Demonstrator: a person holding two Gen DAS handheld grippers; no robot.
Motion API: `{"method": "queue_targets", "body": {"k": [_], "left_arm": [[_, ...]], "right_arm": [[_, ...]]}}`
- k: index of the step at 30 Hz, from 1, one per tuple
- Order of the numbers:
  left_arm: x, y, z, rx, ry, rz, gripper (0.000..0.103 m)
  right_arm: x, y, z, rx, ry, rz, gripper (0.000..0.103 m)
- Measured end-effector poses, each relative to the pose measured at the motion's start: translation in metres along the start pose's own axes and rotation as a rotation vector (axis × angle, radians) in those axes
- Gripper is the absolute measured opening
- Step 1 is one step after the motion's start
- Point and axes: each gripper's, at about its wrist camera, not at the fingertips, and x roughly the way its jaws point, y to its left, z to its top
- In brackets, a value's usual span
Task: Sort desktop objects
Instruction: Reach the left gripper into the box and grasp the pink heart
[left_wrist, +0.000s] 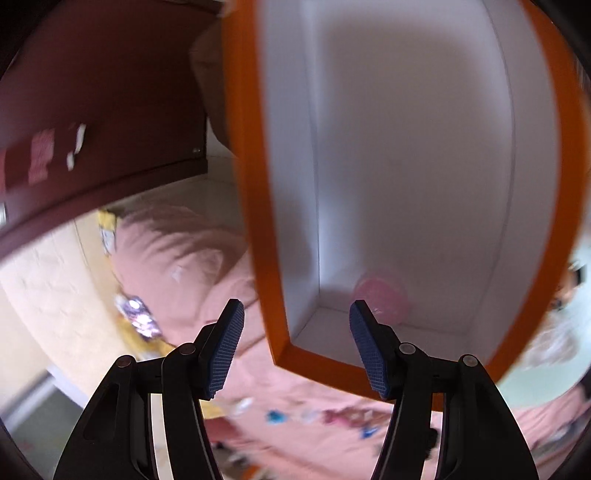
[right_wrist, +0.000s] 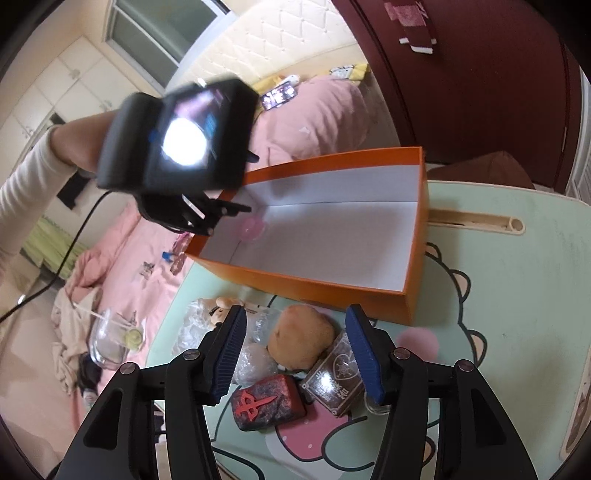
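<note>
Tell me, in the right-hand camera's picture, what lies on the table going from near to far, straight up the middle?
Dark red block with a red symbol → tan fuzzy plush lump → orange cardboard box with white inside → pink translucent round thing in the box's far corner.

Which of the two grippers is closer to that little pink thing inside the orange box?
Left. The left gripper hangs over the box corner above the pink thing; the right gripper is outside the box, above the table clutter.

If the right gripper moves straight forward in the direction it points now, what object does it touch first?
Probably the brown plush toy, which lies directly between and just beyond the open right gripper; depth is uncertain.
</note>
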Motion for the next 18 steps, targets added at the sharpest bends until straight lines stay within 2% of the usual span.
{"method": "queue_targets", "body": {"k": [2,4,6,9,12,14,16,17,18], "left_arm": [[0.008,-0.003,0.003,0.032,0.030,-0.010,0.061],[0.010,-0.003,0.007,0.051,0.038,0.019,0.066],[0.013,0.000,0.008,0.055,0.035,0.066,0.086],[0.017,0.004,0.010,0.018,0.024,0.090,0.087],[0.026,-0.001,0.013,0.014,0.046,0.045,0.087],[0.030,-0.004,0.014,0.025,0.053,0.071,0.087],[0.029,0.000,0.014,0.006,0.047,0.050,0.087],[0.029,0.003,0.013,-0.015,0.044,0.028,0.077],[0.029,0.006,0.013,-0.042,0.044,0.007,0.055]], "right_arm": [[-0.002,-0.002,0.000,0.003,-0.003,0.001,0.056],[-0.002,-0.004,0.000,0.012,-0.003,0.004,0.056],[-0.002,-0.006,0.000,0.020,0.001,0.006,0.056],[-0.001,-0.007,0.000,0.024,0.007,0.004,0.057],[-0.002,-0.007,0.000,0.029,0.007,0.005,0.057],[-0.002,-0.007,0.000,0.033,0.009,0.007,0.057],[-0.001,-0.007,0.000,0.034,0.011,0.005,0.057],[-0.001,-0.006,0.000,0.034,0.012,0.005,0.057],[-0.001,-0.006,0.001,0.035,0.013,0.004,0.057]]}}
